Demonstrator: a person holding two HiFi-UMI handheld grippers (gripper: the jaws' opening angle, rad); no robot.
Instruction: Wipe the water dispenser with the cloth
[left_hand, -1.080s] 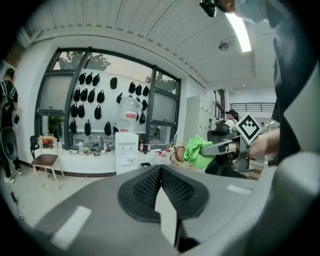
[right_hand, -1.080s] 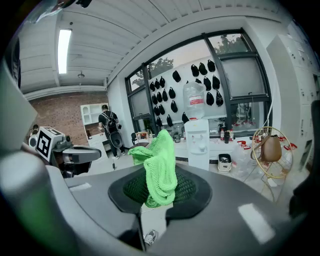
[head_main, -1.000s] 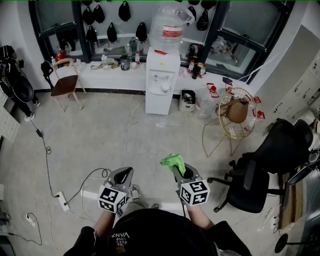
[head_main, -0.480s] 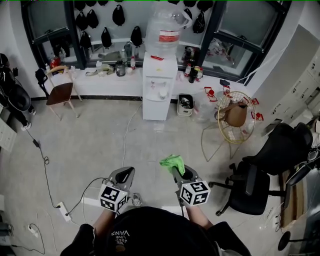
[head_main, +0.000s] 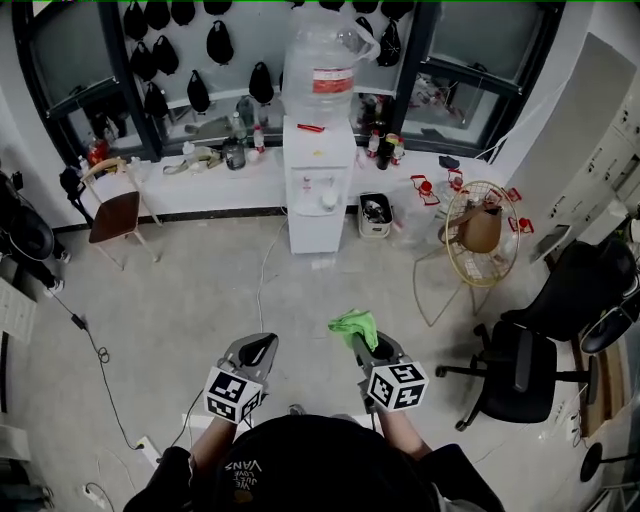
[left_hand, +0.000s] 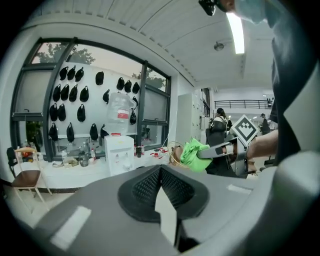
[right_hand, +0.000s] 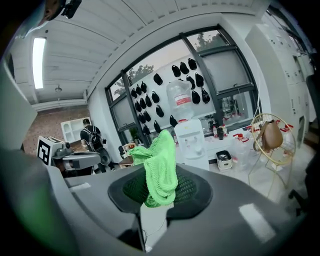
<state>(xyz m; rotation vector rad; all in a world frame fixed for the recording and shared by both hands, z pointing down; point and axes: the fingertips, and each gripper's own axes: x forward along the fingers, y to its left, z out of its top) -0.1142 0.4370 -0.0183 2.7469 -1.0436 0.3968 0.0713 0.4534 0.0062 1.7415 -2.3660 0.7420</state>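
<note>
The white water dispenser (head_main: 319, 185) stands against the far window ledge with a large clear bottle (head_main: 322, 62) on top; it also shows small in the left gripper view (left_hand: 119, 154) and the right gripper view (right_hand: 190, 141). My right gripper (head_main: 356, 338) is shut on a bright green cloth (head_main: 353, 324), which bunches out of the jaws (right_hand: 159, 167). My left gripper (head_main: 259, 351) is shut and holds nothing. Both grippers hang over the floor, well short of the dispenser.
A wooden chair (head_main: 112, 209) stands at the left, a gold wire chair (head_main: 476, 240) with a brown bag at the right, and a black office chair (head_main: 543, 355) nearer right. Cables (head_main: 262, 262) trail over the floor. Bottles crowd the window ledge (head_main: 215, 158).
The view has advanced toward the dispenser, which now looks larger and nearer. Both grippers keep their pose, and the cloth stays in the right one.
</note>
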